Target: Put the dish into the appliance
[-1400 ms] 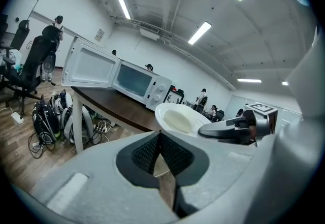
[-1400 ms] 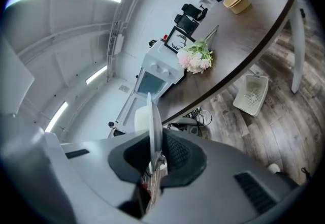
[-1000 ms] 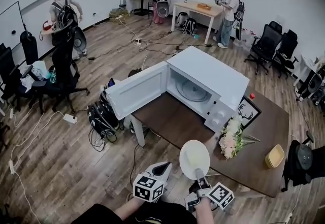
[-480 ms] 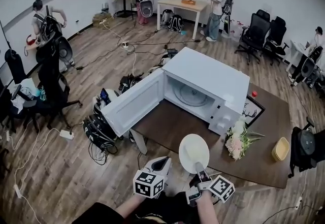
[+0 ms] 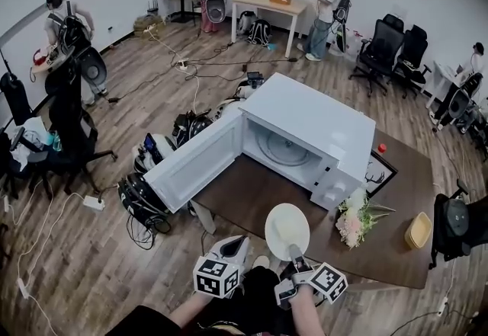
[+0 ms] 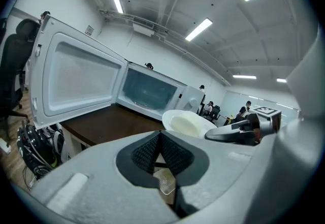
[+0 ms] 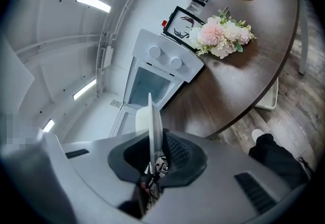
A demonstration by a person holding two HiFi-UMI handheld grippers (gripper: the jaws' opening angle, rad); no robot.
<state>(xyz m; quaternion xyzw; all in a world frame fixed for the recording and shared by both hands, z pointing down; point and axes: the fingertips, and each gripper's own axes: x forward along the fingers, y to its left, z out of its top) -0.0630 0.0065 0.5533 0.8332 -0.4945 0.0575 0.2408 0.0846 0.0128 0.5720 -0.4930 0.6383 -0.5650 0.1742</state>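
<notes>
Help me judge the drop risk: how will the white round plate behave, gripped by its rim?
The white round plate is likely stiff: its edge looks straight between the fingers of the right gripper. Pinched only at the rim, it may lever and slip. It seems ceramic, so could chip against the white microwave oven.

Dish (image 5: 287, 229): white, smooth, glossy, of glazed-ceramic look; microwave (image 5: 313, 125): white casing, smooth with a satin sheen. Desk (image 5: 252, 190): dark brown wood-grain top, smooth, low sheen; floor (image 5: 84, 258): mid-brown wood-look planks, faintly glossy. Left gripper (image 6: 160, 152) and right gripper (image 7: 155, 152): matt light-grey plastic shells, their pads (image 6: 145, 153) black, finely ridged and rubber-like; flowers (image 5: 352, 214) near the desk's right edge: pale pink, soft matt petals; bowl (image 5: 418, 230) by the desk's right corner: tan, smooth, matt.
</notes>
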